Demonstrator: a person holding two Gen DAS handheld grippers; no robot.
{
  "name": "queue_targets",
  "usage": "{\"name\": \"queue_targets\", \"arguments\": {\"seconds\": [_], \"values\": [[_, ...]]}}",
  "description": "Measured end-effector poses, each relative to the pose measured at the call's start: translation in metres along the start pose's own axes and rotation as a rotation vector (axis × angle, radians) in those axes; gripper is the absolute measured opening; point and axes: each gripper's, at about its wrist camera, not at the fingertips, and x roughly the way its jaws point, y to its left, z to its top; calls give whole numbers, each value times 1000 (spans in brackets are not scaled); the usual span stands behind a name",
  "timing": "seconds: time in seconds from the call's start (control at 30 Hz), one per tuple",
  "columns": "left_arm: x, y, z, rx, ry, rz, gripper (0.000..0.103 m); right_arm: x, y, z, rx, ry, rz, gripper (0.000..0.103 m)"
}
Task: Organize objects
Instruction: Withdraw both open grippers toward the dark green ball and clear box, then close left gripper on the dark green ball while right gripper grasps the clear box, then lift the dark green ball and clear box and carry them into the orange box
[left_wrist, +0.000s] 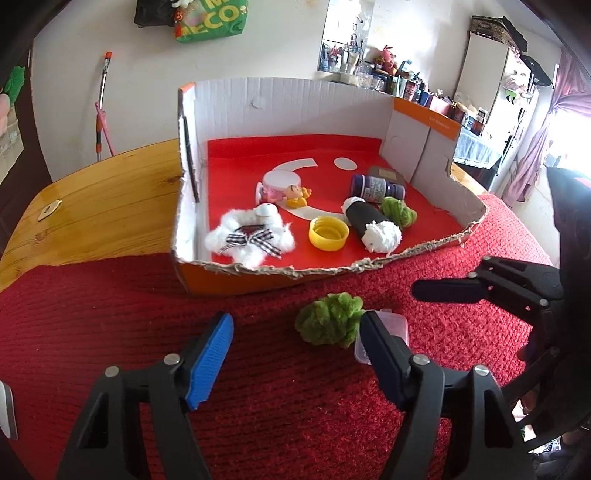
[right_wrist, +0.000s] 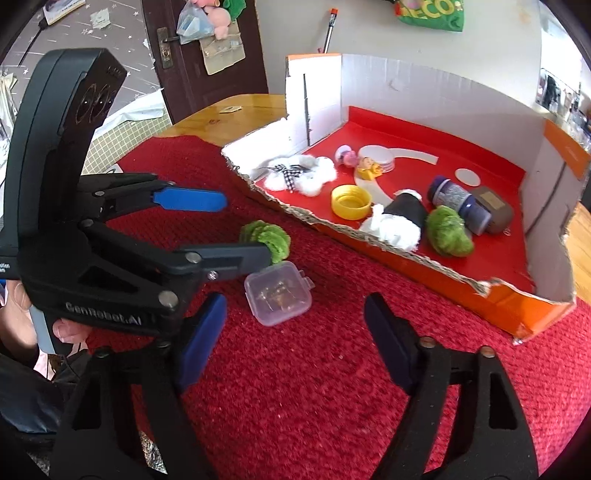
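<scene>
1. A cut-down cardboard box (left_wrist: 417, 147) with white walls and a red floor sits on a red knitted cloth (left_wrist: 110, 314) spread over a wooden table (left_wrist: 92, 195)
2. Inside the box lie a white fluffy star with a checked bow (left_wrist: 249, 236), a yellow bottle cap (left_wrist: 328, 233), a black roll with white fluffy ends (left_wrist: 371, 223), a green pompom (left_wrist: 398, 210), a purple jar (left_wrist: 376, 188) on its side, and a small pink and yellow toy (left_wrist: 284, 188)
3. Outside the box, on the cloth just in front of its torn front edge, sits a second green fuzzy ball (left_wrist: 330, 324), with a small clear plastic case (right_wrist: 277, 292) just beside it
4. The left gripper (left_wrist: 295, 350) hovers low over the cloth with its jaws apart and nothing clamped; the green fuzzy ball lies just ahead, nearer its right finger
5. The right gripper (right_wrist: 295, 343) also stands with jaws apart and empty, the clear plastic case lying just ahead between the lines of its fingers
6. In the right wrist view, the left gripper's lower finger lies across the near side of the green fuzzy ball; whether it touches cannot be told
</scene>
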Motion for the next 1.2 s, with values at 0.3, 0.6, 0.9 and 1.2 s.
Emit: {"name": "queue_targets", "arguments": {"seconds": [0.3,0.6,0.9,1.2], "values": [[7,-2,5,-4,26,-61,58,11,3,2,-19,5,17,57],[13,-12,2,28,52,-67,36,7,9,-3,-80,27,-32,40],[6,-15,1,22,49,-73,31,-3,-2,-7,-32,30,-53,40],[-10,-19,1,31,20,-74,31,-19,3,-6,-25,-3,-50,40]]}}
